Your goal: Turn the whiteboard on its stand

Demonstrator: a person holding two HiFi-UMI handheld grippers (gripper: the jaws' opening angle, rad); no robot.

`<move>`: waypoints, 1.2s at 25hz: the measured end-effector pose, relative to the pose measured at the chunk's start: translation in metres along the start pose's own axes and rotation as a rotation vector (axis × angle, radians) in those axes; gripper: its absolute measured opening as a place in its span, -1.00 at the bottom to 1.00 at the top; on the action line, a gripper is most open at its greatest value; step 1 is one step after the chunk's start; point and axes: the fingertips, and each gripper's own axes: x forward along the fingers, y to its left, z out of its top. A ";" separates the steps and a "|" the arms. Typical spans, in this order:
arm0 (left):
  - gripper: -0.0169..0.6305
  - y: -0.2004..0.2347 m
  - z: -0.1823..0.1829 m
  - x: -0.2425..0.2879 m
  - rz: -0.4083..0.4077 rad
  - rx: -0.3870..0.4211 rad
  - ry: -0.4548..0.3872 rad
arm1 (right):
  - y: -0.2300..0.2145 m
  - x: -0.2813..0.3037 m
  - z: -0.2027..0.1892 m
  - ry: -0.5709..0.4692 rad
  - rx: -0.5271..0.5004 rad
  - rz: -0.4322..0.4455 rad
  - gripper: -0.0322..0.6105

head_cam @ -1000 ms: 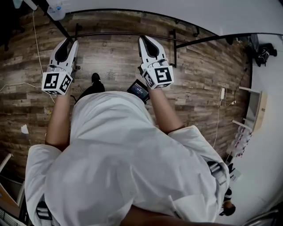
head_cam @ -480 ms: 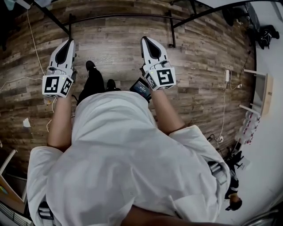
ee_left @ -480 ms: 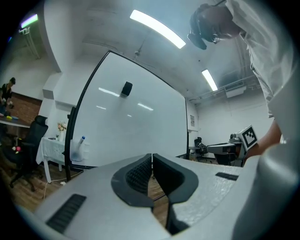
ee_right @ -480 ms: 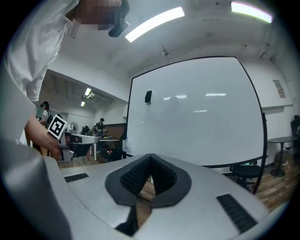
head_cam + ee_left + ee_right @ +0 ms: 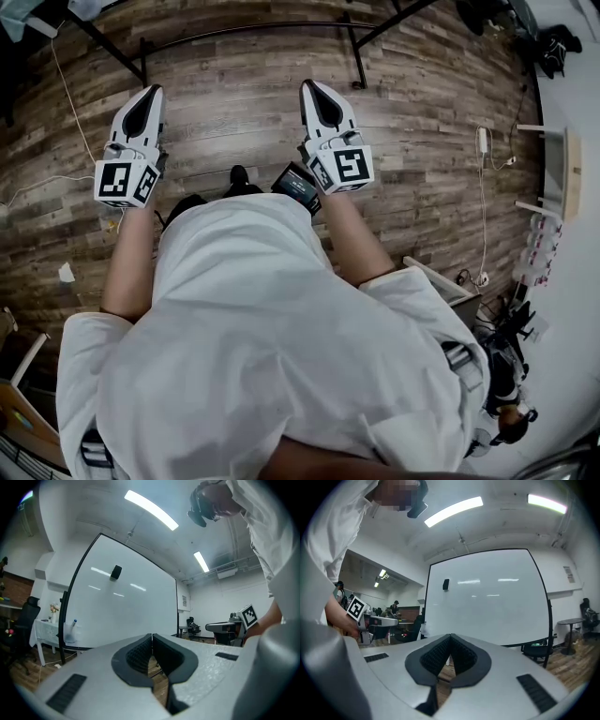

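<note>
I'm holding left tongs (image 5: 152, 91) and right tongs (image 5: 308, 86) pinched together, empty, whiteboard (image 5: 487, 597) standing upright ahead, well apart.

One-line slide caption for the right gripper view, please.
Shut, empty right tongs point toward the whiteboard standing ahead, not touching it.

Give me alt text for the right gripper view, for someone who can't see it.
The right tongs, shut and empty, point at a large blank whiteboard in a black frame, not touching it. A small black object sticks near the board's upper left corner; strip lights glow overhead.
</note>
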 end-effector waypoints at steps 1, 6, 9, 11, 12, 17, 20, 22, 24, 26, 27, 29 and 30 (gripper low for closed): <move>-0.91 0.002 0.003 -0.005 0.001 0.002 -0.004 | 0.005 -0.002 0.002 0.001 -0.005 -0.008 -0.90; -0.91 0.015 0.012 -0.042 -0.004 0.012 -0.012 | 0.042 -0.008 0.007 0.013 -0.012 -0.050 -0.90; -0.91 0.032 0.013 -0.075 0.005 -0.010 -0.017 | 0.074 -0.010 0.008 0.018 -0.001 -0.076 -0.90; -0.91 0.043 0.009 -0.099 0.005 -0.021 -0.012 | 0.100 -0.013 0.012 0.018 -0.012 -0.080 -0.90; -0.91 0.047 0.006 -0.110 0.002 -0.025 -0.006 | 0.113 -0.016 0.013 0.019 -0.020 -0.080 -0.90; -0.92 0.066 -0.010 -0.149 -0.016 -0.034 0.021 | 0.158 -0.031 0.005 0.051 -0.029 -0.109 -0.90; -0.92 0.062 -0.018 -0.163 -0.024 -0.040 0.020 | 0.173 -0.050 -0.007 0.082 -0.019 -0.131 -0.90; -0.92 0.055 -0.021 -0.167 -0.036 -0.039 0.019 | 0.178 -0.059 -0.010 0.091 -0.017 -0.132 -0.90; -0.92 0.045 -0.021 -0.167 -0.043 -0.037 0.015 | 0.180 -0.066 -0.012 0.097 -0.010 -0.123 -0.90; -0.92 0.034 -0.019 -0.167 -0.048 -0.036 0.009 | 0.179 -0.072 -0.013 0.099 0.000 -0.111 -0.90; -0.92 0.027 -0.017 -0.167 -0.052 -0.036 0.007 | 0.178 -0.074 -0.012 0.095 0.002 -0.106 -0.90; -0.92 0.014 -0.012 -0.164 -0.058 -0.034 0.003 | 0.175 -0.078 -0.005 0.078 -0.001 -0.094 -0.90; -0.92 0.007 -0.009 -0.161 -0.062 -0.033 0.000 | 0.173 -0.080 0.000 0.067 -0.009 -0.085 -0.90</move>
